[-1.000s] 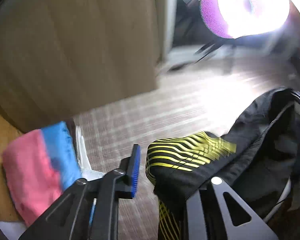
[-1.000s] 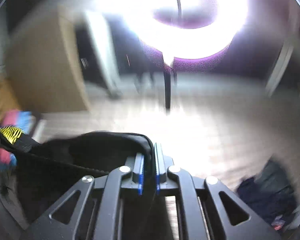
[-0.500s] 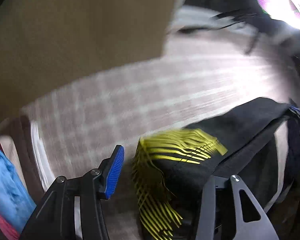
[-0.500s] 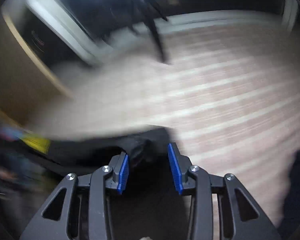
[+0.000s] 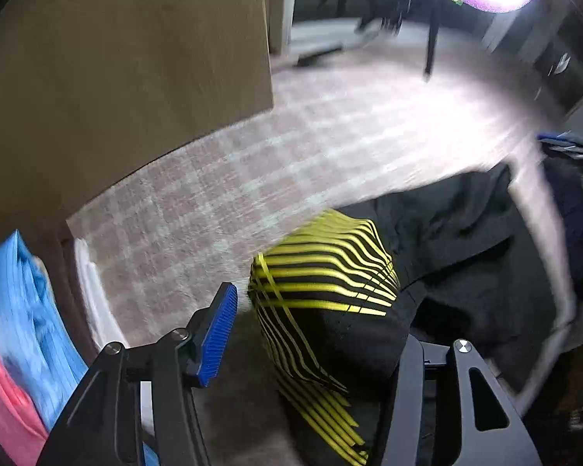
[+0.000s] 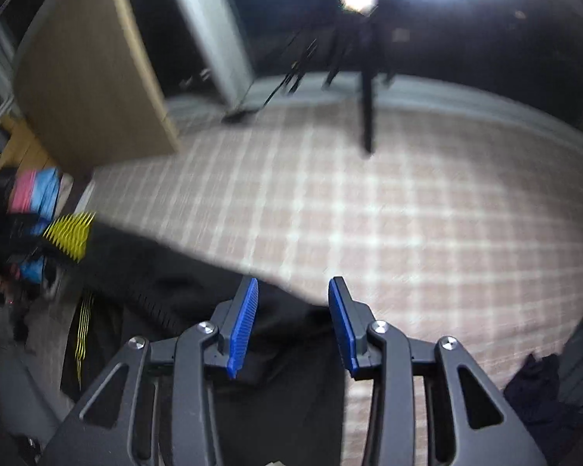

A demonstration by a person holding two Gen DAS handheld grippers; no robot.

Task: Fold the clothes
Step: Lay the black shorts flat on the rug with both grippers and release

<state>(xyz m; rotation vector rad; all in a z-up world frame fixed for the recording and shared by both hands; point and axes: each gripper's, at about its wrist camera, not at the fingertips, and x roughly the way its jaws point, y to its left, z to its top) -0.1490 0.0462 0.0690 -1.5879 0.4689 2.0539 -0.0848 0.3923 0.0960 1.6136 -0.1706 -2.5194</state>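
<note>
A black garment with yellow stripes (image 5: 330, 291) lies on the plaid-covered surface (image 5: 252, 163). My left gripper (image 5: 315, 334) is open with the striped end of the garment between its fingers; the right finger pad is hidden by cloth. In the right wrist view the same black garment (image 6: 167, 272) spreads to the left, its yellow patch (image 6: 70, 237) at the far left. My right gripper (image 6: 293, 322) is open, with black cloth lying loose under and between its fingers.
A wooden cabinet (image 5: 116, 77) stands at the back left. Folded pink and blue cloth (image 5: 19, 330) lies at the left. A lamp stand (image 6: 367, 116) rises at the far edge. A dark clothes pile (image 6: 555, 388) sits at the right.
My right gripper has opened and let go of the black garment, which has dropped onto the surface. My left gripper has opened wider around the striped end.
</note>
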